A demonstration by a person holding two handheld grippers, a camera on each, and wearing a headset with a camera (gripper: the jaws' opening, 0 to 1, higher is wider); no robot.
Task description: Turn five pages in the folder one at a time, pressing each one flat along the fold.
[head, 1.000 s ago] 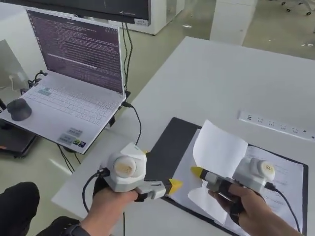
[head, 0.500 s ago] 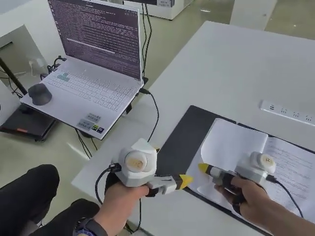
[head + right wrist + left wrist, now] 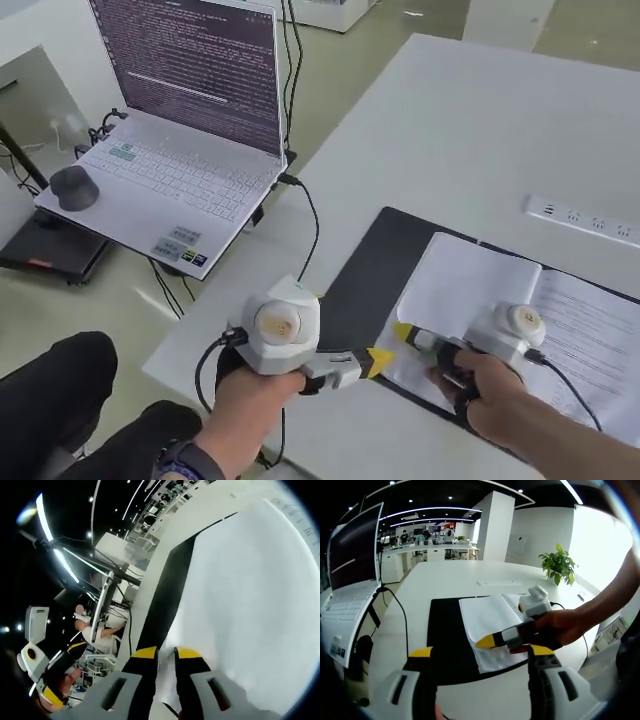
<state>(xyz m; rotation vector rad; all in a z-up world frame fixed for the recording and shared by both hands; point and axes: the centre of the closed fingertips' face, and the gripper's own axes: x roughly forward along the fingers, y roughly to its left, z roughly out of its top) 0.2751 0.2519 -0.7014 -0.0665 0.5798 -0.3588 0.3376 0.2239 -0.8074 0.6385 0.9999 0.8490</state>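
Observation:
A black folder (image 3: pixel 365 285) lies open at the white table's near corner. A white page (image 3: pixel 465 285) is turned over onto the folder's left half and rests low, slightly bowed. My right gripper (image 3: pixel 403 333) is at this page's near left edge, jaws together with the page edge running between them (image 3: pixel 166 653). In the right gripper view the page (image 3: pixel 250 590) spreads to the right beside the black cover (image 3: pixel 162 605). My left gripper (image 3: pixel 378 360) hovers open just off the folder's front edge, holding nothing. The left gripper view (image 3: pixel 480 651) looks over the folder (image 3: pixel 445 635), the page (image 3: pixel 487 617) and the right gripper (image 3: pixel 485 641).
An open laptop (image 3: pixel 170 120) with a mouse (image 3: pixel 75 185) sits on a lower stand to the left, its cable (image 3: pixel 310 225) hanging by the table edge. A white power strip (image 3: pixel 585 220) lies behind the folder. Printed sheets (image 3: pixel 600 330) fill the folder's right half.
The page stood lifted in the right gripper a second ago. It has swung left and down onto the folder's left half. The left gripper stayed by the front edge; the head camera shifted.

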